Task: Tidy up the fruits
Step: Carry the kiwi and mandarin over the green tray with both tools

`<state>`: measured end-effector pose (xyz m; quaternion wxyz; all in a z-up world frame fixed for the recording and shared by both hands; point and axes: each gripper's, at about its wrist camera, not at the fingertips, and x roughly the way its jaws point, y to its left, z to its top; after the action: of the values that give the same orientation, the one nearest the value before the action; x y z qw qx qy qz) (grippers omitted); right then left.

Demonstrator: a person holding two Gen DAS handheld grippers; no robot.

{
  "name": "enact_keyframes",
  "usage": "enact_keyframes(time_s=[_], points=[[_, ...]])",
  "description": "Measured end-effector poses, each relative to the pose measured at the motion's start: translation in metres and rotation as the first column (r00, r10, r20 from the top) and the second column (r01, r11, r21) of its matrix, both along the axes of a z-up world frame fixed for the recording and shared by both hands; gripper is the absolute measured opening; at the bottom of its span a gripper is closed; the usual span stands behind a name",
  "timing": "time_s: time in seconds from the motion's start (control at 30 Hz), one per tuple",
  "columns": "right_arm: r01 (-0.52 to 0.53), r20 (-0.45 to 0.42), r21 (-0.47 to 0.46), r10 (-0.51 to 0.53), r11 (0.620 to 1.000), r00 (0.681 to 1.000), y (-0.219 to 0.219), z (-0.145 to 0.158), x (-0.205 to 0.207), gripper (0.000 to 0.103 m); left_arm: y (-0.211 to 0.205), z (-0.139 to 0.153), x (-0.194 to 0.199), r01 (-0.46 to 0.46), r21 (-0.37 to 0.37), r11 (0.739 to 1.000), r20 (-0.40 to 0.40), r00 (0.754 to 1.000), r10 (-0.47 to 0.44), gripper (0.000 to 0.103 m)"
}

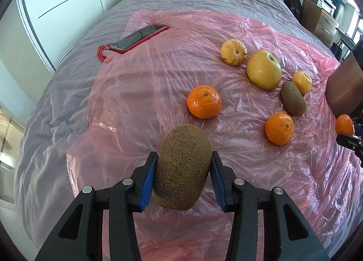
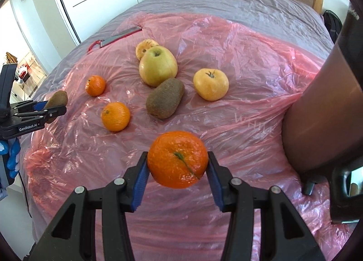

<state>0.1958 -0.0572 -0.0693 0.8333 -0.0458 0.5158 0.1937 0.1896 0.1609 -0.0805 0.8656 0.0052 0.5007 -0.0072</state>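
Here, fuzzy brown kiwi point(image 1: 183, 168), glossy stemmed mandarin point(image 2: 178, 159), both gripped.

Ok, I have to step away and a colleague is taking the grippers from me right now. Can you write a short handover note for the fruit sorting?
Left gripper: shut on a kiwi, held above the pink plastic sheet.
Right gripper: shut on a mandarin, also lifted.
On the sheet: two mandarins, a second kiwi touching the large yellow apple, a yellow tomato-like fruit, and a striped yellow fruit behind the apple.
Done: nothing visibly grouped yet.
Left: place both held fruits by their like, then sort the rest.
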Motion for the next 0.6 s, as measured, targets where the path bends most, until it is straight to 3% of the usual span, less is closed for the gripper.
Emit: enact_keyframes(time_s=[0.3,0.6], points=[[0.01,0.025,0.01,-0.011,1.0,1.0,-0.023,0.028,-0.038,0.043,-0.021,0.026,-0.037,0.031,-0.019,0.999,0.037,0.999,-0.03,0.04],[0.087,0.015,-0.003,-0.087,0.996,0.996,-0.086,0.037,-0.083,0.043,-0.082,0.039,-0.07,0.124,-0.047,0.991,0.044,0.992,-0.122,0.04]])
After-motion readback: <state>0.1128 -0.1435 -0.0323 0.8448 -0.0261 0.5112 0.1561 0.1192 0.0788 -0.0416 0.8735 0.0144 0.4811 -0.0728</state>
